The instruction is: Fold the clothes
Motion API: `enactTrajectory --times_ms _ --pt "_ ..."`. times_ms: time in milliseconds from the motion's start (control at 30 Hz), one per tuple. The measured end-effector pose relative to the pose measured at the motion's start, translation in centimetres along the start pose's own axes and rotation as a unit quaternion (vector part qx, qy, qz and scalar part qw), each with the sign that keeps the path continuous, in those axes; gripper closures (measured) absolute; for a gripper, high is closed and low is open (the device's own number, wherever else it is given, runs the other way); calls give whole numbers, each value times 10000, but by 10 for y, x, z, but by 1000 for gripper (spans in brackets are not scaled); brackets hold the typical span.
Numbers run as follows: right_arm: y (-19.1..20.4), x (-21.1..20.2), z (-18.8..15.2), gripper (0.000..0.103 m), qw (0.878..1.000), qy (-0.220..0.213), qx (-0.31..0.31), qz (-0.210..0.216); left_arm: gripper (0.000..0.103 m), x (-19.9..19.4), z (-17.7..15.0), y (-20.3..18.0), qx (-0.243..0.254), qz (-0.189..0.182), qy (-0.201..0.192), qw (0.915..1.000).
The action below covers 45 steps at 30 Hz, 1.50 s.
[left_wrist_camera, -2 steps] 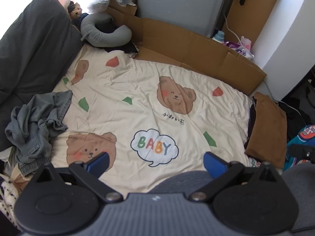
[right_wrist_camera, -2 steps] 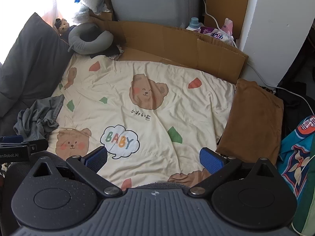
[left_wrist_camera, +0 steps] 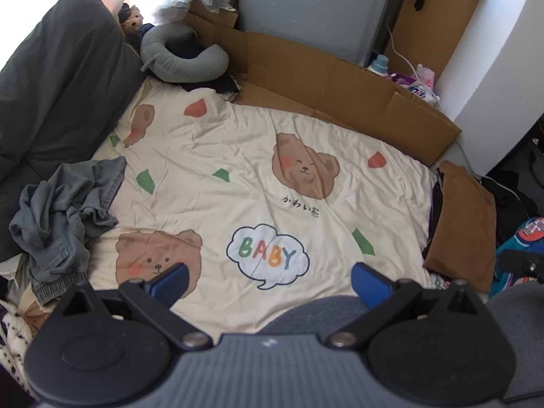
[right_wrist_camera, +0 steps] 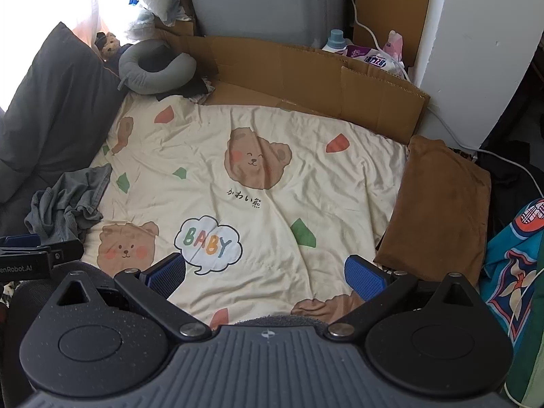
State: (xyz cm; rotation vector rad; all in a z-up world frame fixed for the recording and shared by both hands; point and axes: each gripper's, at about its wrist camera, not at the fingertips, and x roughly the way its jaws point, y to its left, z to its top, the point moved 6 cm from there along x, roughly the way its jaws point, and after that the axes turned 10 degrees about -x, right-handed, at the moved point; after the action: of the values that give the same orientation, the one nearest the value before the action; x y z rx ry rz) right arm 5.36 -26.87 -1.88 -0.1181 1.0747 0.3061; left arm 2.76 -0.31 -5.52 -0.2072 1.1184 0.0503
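So both hand-held grippers, left (left_wrist_camera: pixel 268 280) and right (right_wrist_camera: pixel 265 270), are held wide open and empty above the bear blanket (left_wrist_camera: pixel 238 156). Crumpled grey clothes (left_wrist_camera: pixel 64 214) are seen at the blanket's left edge, a folded brown garment (right_wrist_camera: pixel 438 210) at its right.

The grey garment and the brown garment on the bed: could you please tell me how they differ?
The grey garment lies crumpled in a heap at the bedspread's left edge; the brown garment lies flat and neatly folded at the right edge. The grey one looks faded and wrinkled, the brown one smooth. Both rest on the bear-print bedspread, untouched by either gripper.
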Motion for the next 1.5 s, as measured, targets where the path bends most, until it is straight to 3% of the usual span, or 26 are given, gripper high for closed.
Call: enactTrajectory --times_ms 300,1500 --pt "-1 1 -1 0 10000 -20 51 11 6 0 0 7 -142 54 -94 9998" --pt "-7 -6 -1 0 9995 -208 202 -84 5 0 -1 12 -223 123 -215 9994"
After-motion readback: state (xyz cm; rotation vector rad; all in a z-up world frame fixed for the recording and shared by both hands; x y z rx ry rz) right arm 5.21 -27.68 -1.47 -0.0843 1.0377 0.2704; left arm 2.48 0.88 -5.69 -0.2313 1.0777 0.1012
